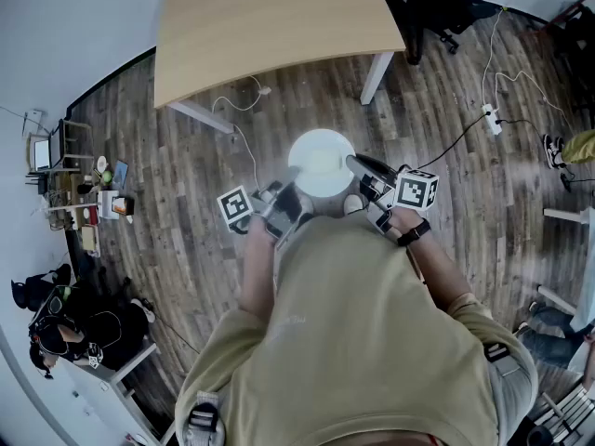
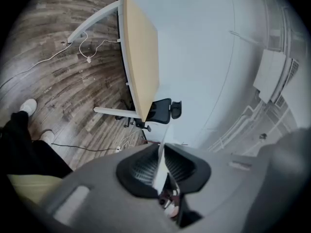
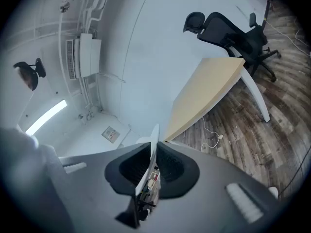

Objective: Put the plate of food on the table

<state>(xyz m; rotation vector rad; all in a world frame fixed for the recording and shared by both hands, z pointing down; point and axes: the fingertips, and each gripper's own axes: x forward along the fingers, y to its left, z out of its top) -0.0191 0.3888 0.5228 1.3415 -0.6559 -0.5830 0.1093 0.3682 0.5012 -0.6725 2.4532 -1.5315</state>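
My left hand-held gripper [image 2: 160, 155] is clamped on the thin white rim of the plate [image 1: 321, 163], with the edge pinched between its 2 ribbed pads [image 2: 141, 168]. My right hand-held gripper [image 3: 154, 160] pinches the opposite rim the same way. I judge the 2-sided hold is there to keep the plate level, since 1 narrow grip on an edge would let it tip or swing.

The plate hangs in the air just in front of the person's torso, above the wooden floor [image 1: 186, 203], resting on nothing. From the head view it looks washed out, so I cannot tell what food lies on it.

The desk [image 1: 270, 17] stands ahead, apart from the plate, and the part of its top I can see is bare. So I judge that the carry forward and the set-down are both not yet done.
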